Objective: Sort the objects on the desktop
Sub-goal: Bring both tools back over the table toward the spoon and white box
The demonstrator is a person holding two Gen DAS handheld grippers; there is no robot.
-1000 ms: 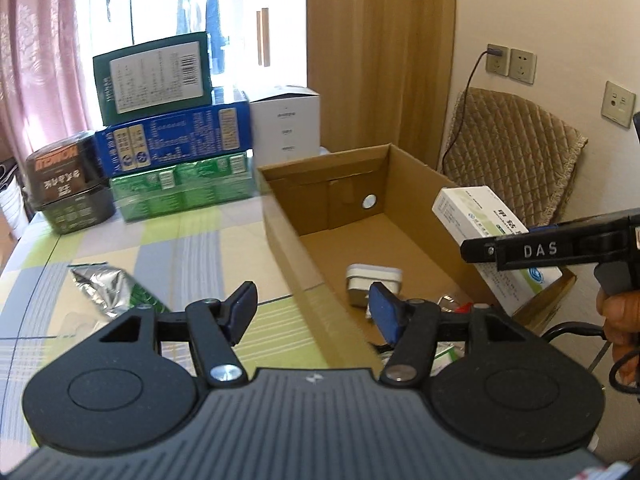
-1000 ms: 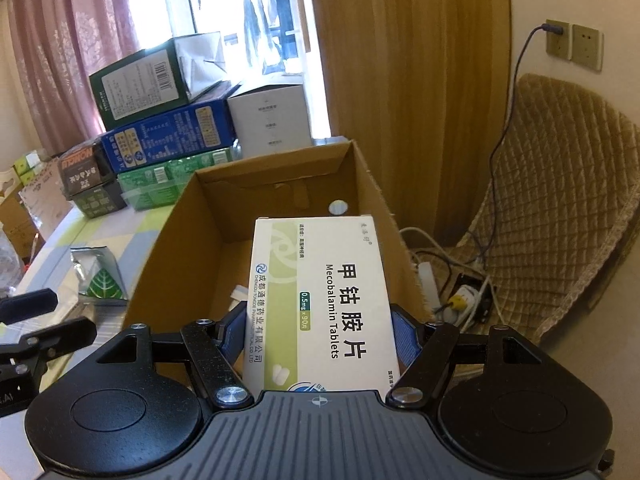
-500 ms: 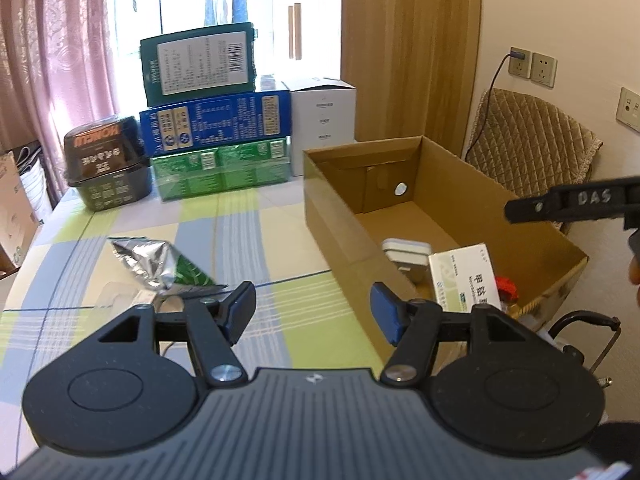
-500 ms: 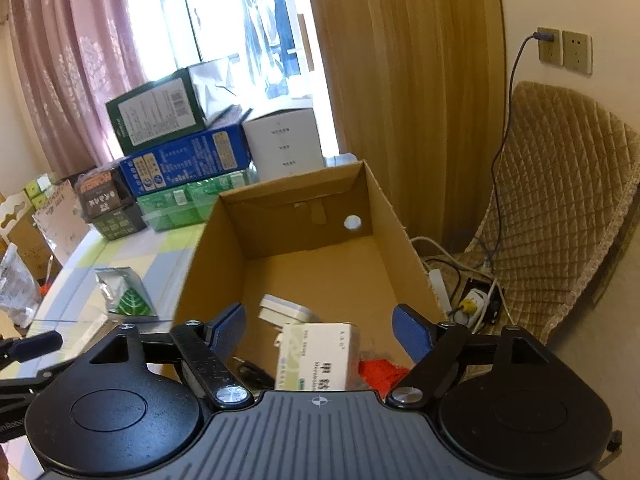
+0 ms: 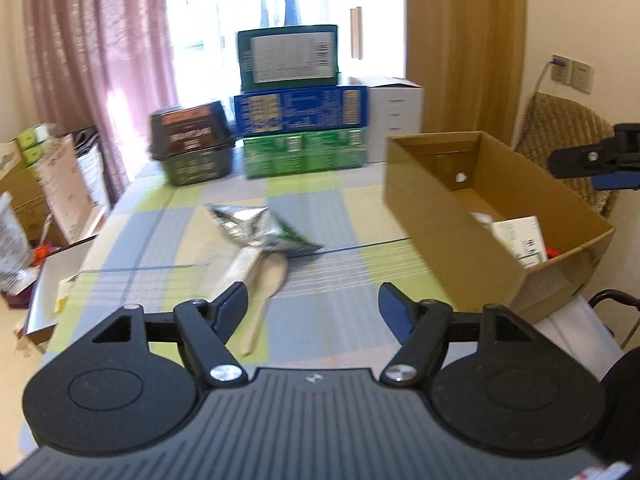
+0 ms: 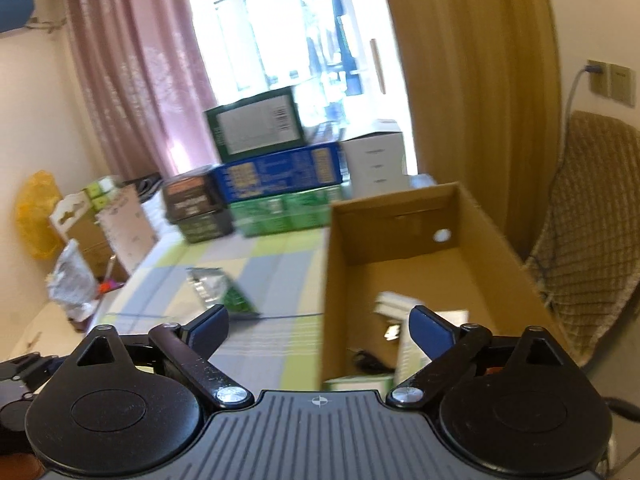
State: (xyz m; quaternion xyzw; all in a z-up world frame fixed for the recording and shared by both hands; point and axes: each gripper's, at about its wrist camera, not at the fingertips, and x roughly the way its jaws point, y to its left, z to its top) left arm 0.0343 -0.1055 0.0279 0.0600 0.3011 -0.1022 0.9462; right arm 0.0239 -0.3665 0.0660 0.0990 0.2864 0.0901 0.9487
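Left gripper (image 5: 313, 305) and right gripper (image 6: 319, 329) both spread wide, empty; foil packet (image 5: 256, 229) and spoon (image 5: 267, 280) ahead of left gripper, medicine box (image 5: 520, 239) inside cardboard box (image 6: 404, 224) ahead-right.

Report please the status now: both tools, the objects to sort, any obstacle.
Left tool open, empty. Right tool open, empty. Medicine box in cardboard box; foil packet and spoon on table. Nothing blocking.
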